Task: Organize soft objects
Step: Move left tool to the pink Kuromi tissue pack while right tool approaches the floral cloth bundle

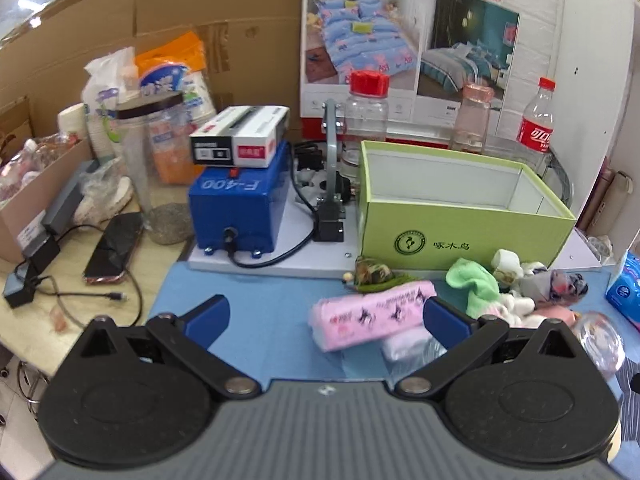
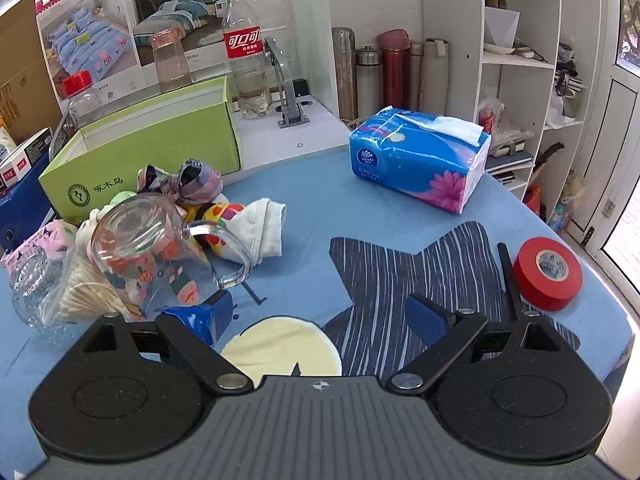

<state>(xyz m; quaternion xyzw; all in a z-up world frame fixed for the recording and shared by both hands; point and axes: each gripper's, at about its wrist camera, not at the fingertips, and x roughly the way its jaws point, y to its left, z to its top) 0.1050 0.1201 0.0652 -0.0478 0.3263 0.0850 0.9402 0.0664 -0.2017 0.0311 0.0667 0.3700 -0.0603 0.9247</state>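
Note:
A pile of soft things lies on the blue cloth in front of an open green box (image 1: pixel 460 224). In the left wrist view I see a pink printed tissue pack (image 1: pixel 372 314), a green cloth (image 1: pixel 474 282), a patterned fabric bundle (image 1: pixel 560 284) and white socks (image 1: pixel 514 306). My left gripper (image 1: pixel 326 314) is open and empty, its right finger beside the pink pack. My right gripper (image 2: pixel 326 314) is open and empty over the cloth. In its view the green box (image 2: pixel 152 148), the fabric bundle (image 2: pixel 188 184), a white cloth (image 2: pixel 260 226) and the pink pack (image 2: pixel 44 242) show at left.
A glass mug (image 2: pixel 160 248) and a glass dish (image 2: pixel 30 280) lie by the pile. A blue tissue pack (image 2: pixel 420 160) and a red tape roll (image 2: pixel 548 274) sit to the right. A blue machine (image 1: pixel 240 204), jars, bottles and a phone (image 1: pixel 116 248) crowd the back left.

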